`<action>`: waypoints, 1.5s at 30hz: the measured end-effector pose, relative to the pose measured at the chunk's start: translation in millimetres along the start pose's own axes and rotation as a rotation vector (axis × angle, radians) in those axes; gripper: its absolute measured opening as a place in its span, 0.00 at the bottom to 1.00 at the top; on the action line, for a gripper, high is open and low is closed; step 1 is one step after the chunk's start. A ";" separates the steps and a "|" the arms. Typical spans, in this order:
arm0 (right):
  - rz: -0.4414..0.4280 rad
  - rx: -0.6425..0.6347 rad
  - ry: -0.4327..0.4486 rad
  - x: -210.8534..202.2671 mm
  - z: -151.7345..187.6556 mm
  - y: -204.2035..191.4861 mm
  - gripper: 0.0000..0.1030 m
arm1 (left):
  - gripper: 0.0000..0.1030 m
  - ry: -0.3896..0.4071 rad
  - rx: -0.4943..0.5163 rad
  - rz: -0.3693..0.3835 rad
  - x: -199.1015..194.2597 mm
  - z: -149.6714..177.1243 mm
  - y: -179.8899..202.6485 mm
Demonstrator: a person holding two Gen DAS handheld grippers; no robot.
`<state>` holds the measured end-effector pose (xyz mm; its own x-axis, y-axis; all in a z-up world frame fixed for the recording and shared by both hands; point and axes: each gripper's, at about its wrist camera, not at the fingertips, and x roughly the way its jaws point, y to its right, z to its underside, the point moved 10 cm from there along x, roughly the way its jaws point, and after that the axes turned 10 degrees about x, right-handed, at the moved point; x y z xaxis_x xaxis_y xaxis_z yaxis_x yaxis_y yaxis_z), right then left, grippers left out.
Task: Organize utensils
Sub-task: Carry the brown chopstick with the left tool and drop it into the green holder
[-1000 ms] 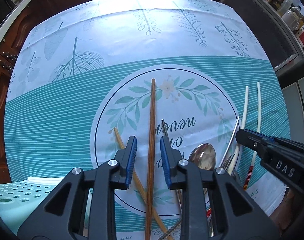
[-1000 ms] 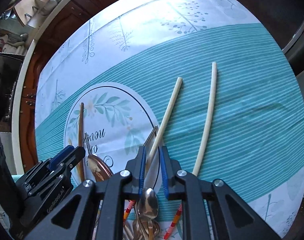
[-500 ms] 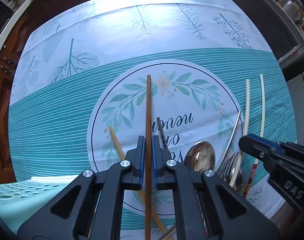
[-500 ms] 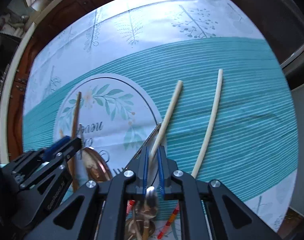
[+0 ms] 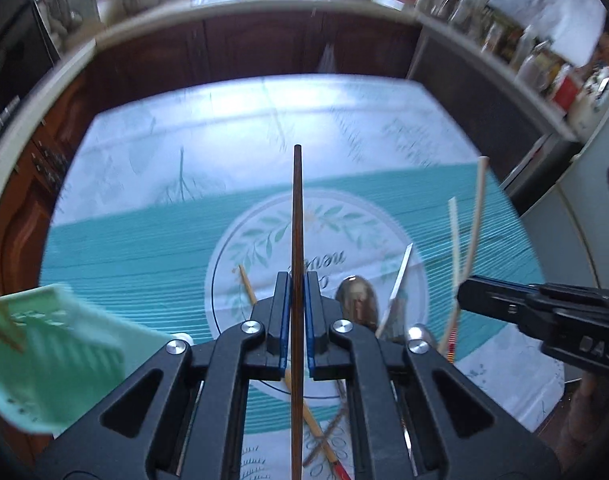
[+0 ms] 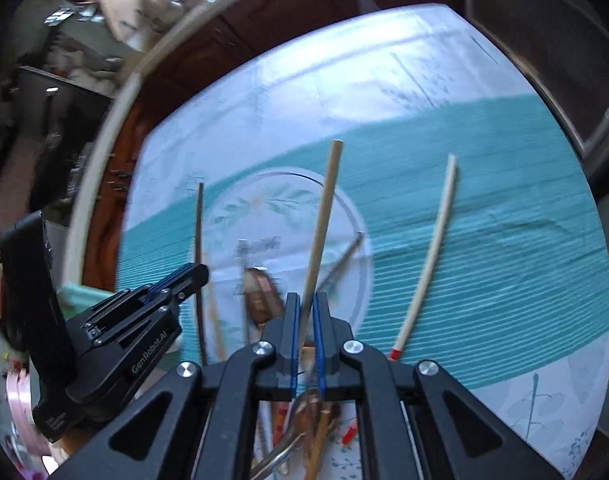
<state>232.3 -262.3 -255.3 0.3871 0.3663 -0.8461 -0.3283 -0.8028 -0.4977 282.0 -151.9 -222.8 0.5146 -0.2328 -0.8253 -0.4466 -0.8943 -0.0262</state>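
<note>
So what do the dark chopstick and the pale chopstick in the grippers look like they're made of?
Dark chopstick: probably wood with a smooth brown finish, going by its colour and faint sheen. Pale chopstick: matte cream, so plastic or light bamboo; the blur leaves that open.

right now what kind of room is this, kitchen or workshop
Most likely a home kitchen or dining area: a table under a printed tablecloth strewn with chopsticks and a spoon, dark wood cabinets below a pale counter, and shelves of jars at the right.
</note>
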 end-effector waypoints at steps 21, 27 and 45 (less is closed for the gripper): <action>-0.274 -0.413 0.377 -117.7 32.3 -167.1 0.05 | 0.04 0.704 -0.012 -0.256 -294.2 -27.4 -102.6; -0.388 -0.547 0.486 -133.0 50.1 -240.8 0.05 | 0.04 0.808 -0.062 -0.350 -324.1 -6.5 -164.0; -0.378 -0.721 0.591 -50.5 71.7 -325.6 0.05 | 0.04 0.850 -0.188 -0.341 -246.3 9.9 -270.6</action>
<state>257.9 14.3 -64.2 0.7875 0.5212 -0.3288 0.4289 -0.8467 -0.3148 268.8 151.3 -18.0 0.9918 -0.0812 -0.0985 -0.0854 -0.9956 -0.0382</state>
